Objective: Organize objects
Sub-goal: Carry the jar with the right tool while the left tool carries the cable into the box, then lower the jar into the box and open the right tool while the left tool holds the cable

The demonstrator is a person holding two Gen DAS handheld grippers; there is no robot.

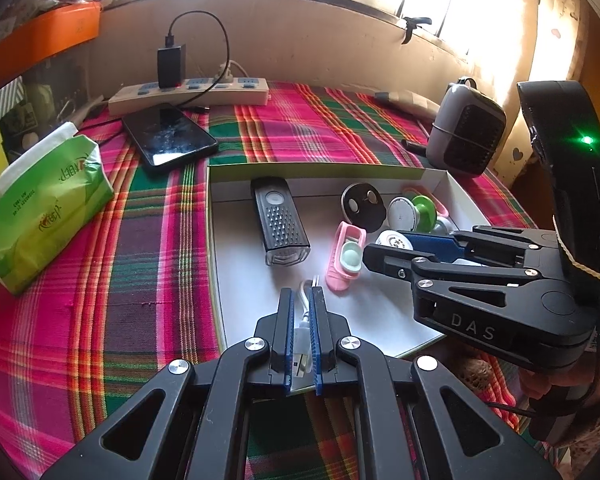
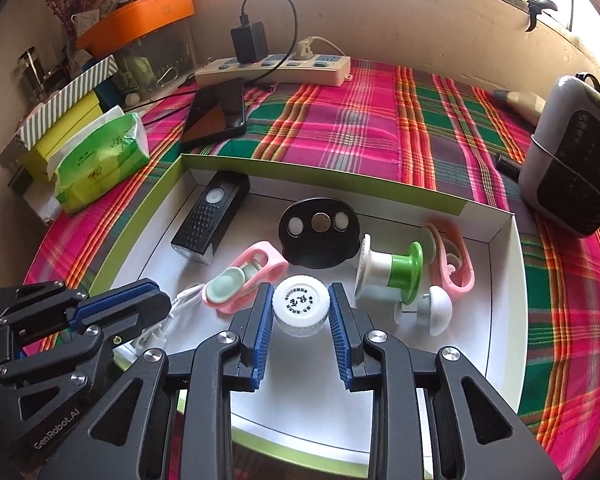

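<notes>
Right gripper (image 2: 300, 304) clamps white-capped jar (image 2: 301, 300) (over box (image 2: 500, 280)).

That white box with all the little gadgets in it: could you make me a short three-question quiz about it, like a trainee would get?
1. True or false: the black bike light lies inside the white box.
2. What is the right gripper shut on? A) the pink clip B) the white-capped jar C) the green spool
3. Fill in: the left gripper is shut on a white ____.

Key: 1 true; 2 B; 3 cable.
</notes>
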